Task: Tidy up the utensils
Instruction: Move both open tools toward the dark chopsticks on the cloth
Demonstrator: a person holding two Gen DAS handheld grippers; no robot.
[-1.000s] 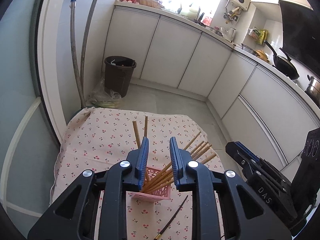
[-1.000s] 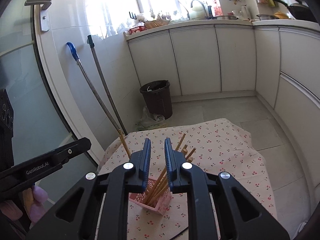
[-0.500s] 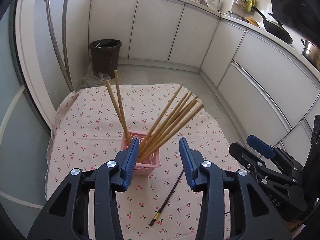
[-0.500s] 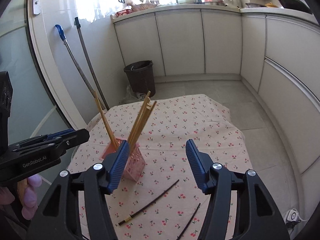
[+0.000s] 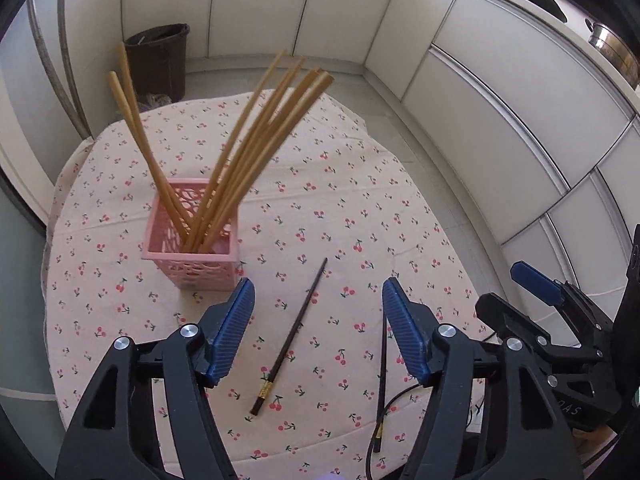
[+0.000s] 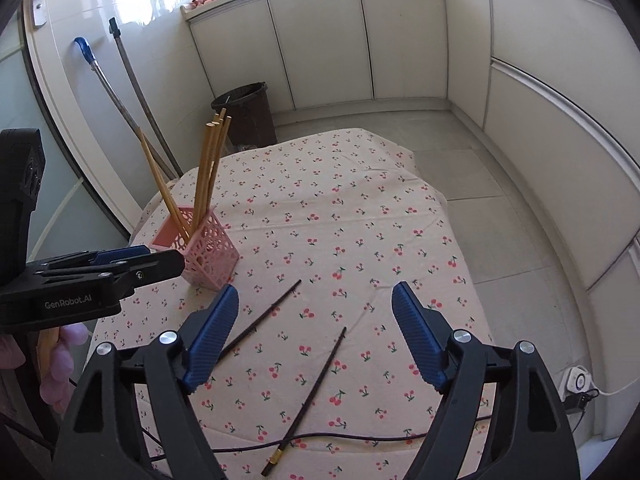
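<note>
— Gripper status?
— Left gripper [image 5: 318,332] spread wide, nothing held, above cherry-print tablecloth [image 5: 360,208]. Right gripper [image 6: 314,334] likewise spread, nothing held.
— Utensils?
— Wooden chopsticks [image 5: 244,152] standing fanned in pink basket [image 5: 192,256], toward left of cloth. Two dark chopsticks loose on cloth, apart: one [image 5: 292,336] just right of basket, other [image 6: 308,396] nearer right gripper, lying across black cable [image 6: 360,436].

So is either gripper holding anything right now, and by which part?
Nothing is held. The left gripper and right gripper are both open and empty.
</note>
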